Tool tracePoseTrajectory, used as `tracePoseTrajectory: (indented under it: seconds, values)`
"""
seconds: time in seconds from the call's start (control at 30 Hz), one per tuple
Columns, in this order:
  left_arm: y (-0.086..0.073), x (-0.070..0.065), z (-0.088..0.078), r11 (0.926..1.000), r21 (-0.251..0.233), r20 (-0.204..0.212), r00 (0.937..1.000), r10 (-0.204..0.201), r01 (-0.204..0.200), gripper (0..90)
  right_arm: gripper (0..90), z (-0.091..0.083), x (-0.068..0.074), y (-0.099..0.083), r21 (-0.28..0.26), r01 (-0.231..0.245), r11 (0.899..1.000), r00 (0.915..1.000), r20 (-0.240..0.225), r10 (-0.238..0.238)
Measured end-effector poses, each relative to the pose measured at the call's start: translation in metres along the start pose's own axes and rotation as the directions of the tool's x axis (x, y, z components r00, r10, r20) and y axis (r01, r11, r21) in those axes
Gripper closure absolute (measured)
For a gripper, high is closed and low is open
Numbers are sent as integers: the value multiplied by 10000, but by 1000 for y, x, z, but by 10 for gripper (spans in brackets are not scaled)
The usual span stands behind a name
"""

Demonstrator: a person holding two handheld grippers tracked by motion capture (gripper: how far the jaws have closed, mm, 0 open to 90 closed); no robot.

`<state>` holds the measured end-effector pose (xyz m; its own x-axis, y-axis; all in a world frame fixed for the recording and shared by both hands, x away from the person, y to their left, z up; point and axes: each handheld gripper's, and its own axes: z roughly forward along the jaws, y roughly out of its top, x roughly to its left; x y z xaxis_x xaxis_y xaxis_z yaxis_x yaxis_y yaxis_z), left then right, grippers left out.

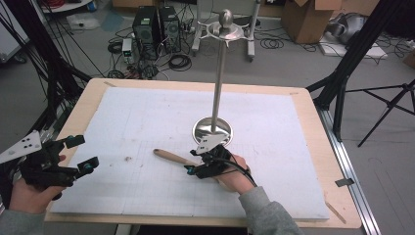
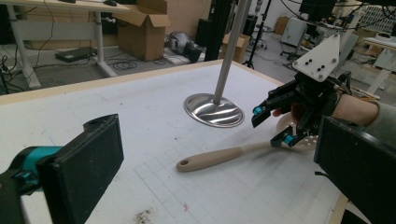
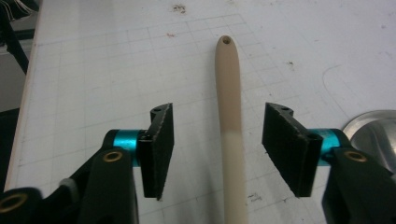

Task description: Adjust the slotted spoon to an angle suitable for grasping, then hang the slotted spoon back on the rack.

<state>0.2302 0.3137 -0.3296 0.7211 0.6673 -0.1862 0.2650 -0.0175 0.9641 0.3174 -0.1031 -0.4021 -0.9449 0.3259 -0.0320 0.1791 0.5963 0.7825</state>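
A slotted spoon with a beige handle (image 1: pixel 169 156) lies flat on the white table cover (image 1: pixel 147 117), in front of a tall metal stand (image 1: pixel 213 129). My right gripper (image 1: pixel 192 160) is open just above the spoon. In the right gripper view the handle (image 3: pixel 229 107) runs between the two pads (image 3: pixel 159 140) with a gap on each side. The left gripper view shows the spoon's handle (image 2: pixel 215 157), its pale head (image 2: pixel 303 140) under the right gripper (image 2: pixel 267 127), and the stand's round base (image 2: pixel 214 110). My left gripper (image 1: pixel 84 153) is open and empty near the table's left edge.
The stand's pole rises to a hooked ring and knob (image 1: pixel 225 27); its base edge (image 3: pixel 373 126) sits close to my right jaw. Wooden table rim (image 1: pixel 323 147) frames the cover. Cables, computer towers (image 1: pixel 156 24) and cardboard boxes (image 1: pixel 308 17) lie on the floor beyond.
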Motion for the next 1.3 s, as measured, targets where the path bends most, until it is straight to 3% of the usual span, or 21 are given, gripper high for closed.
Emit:
tracePoseTrajectory:
  seconds: [0.17,0.3,0.37,0.4,0.63,0.7,0.83,1.13,1.3]
  values:
    - [0,2,0,10000,15,-59,10000,-62,62,18,283,-4,-4,-1,107,-337,9994,9994,22,337]
    - [0,1,2,10000,28,4,10000,29,-29,18,131,-11,-6,-1,-127,-181,9998,9987,467,187]
    - [1,1,3,10000,28,27,10000,15,-15,18,123,-12,-6,-1,-155,-123,9998,9991,407,129]
    - [1,0,4,10000,41,75,10000,47,-47,18,104,-15,-5,0,-63,3,10000,9983,588,0]
    - [0,-1,6,9999,106,98,10000,15,-16,18,104,-20,-5,1,238,-142,9996,9996,249,136]
    - [1,-1,6,9999,103,88,10000,27,-28,18,145,-20,-4,2,539,-92,9985,10000,17,91]
    - [1,0,6,9999,106,98,10000,13,-14,18,146,-19,-5,1,871,-191,9960,9998,91,184]
    - [0,0,9,9998,181,159,9999,29,-32,18,150,-19,-6,-1,1035,-357,9940,9990,301,328]
    - [0,0,9,9999,153,143,9999,-2,0,18,168,-17,-8,-4,1520,-614,9865,9977,360,566]
